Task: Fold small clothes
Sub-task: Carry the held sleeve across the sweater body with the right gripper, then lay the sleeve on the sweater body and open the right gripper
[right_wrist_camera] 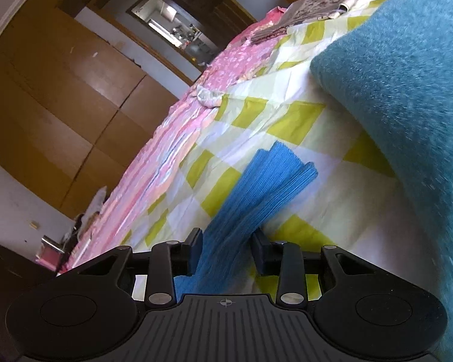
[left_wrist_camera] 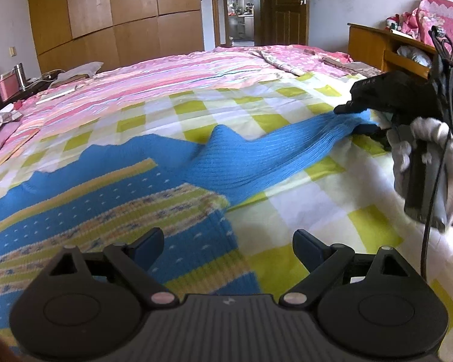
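A: Sweater (left_wrist_camera: pixel 111 193) noted spread on the checked sheet (left_wrist_camera: pixel 302 190) of the bed, toward its near edge. Body laid flat; one sleeve (left_wrist_camera: pixel 265 157) drawn out toward the headboard (left_wrist_camera: pixel 374 42) side.

B: Left claw (left_wrist_camera: pixel 228 246) recorded wide open, nothing held, poised over the ribbed hem corner of the body. No contact with the knit can be confirmed.

A: Right claw (right_wrist_camera: pixel 226 252) seen closed in on the sleeve cuff, blue ribbing (right_wrist_camera: pixel 265 181) bunched between the fingers and passing through toward the camera. In the left view the cuff is stretched taut and lifted slightly off the sheet.

B: Progress judged early. No fold is seen in the body; the sleeve is only gripped, not yet laid across. Left to do, by judgement: sleeve over the body, the other sleeve (not in view), then the body halved.

A: Writing: pale letters on the right claw's black housing, too small to be read with certainty. A small emblem is seen on each claw's base plate; no words. A teal garment (right_wrist_camera: pixel 407 96) is noted close beside the right claw.
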Motion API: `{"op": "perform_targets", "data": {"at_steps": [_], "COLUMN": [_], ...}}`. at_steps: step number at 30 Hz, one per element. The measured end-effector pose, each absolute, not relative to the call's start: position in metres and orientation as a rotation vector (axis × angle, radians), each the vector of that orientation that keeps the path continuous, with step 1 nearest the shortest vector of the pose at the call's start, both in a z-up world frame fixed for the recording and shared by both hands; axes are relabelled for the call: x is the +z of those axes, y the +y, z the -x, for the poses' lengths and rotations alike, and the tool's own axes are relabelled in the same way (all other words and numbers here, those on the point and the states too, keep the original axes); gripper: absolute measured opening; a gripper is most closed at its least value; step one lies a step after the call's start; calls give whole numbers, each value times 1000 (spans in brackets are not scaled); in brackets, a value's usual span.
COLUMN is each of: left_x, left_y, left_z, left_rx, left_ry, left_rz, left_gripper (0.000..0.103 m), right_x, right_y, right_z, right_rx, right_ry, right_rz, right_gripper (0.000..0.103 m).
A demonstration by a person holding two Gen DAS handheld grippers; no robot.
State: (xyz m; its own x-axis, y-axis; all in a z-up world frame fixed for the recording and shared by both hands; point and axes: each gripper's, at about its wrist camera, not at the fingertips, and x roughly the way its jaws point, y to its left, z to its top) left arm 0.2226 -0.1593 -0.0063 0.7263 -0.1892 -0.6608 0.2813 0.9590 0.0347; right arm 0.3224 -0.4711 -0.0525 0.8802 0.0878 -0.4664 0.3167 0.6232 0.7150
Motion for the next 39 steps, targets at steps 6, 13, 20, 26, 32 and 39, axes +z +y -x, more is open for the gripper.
{"op": "perform_targets", "data": {"at_steps": [6, 13, 20, 26, 32, 39], "left_x": [-8, -6, 1, 7, 8, 7], "left_y": [-142, -110, -49, 6, 48, 83], "left_z": [-213, -199, -179, -160, -145, -152], "left_rx": [-222, -191, -137, -77, -28, -33], "left_ry": [731, 730, 726, 707, 672, 669], "left_rz": [-128, -134, -119, -82, -17, 102], "left_gripper": [97, 97, 97, 97, 97, 97], "right_x": [-41, 10, 29, 8, -22, -30], "right_y": [-455, -396, -281, -171, -99, -62], "right_z": [-321, -300, -270, -256, -233, -213], "right_rx": [-109, 55, 289, 414, 449, 452], "right_ry": [501, 414, 441, 534, 555, 501], "right_rz": [-835, -668, -409, -128, 182, 453], "right_gripper": [13, 9, 8, 8, 9, 13]}}
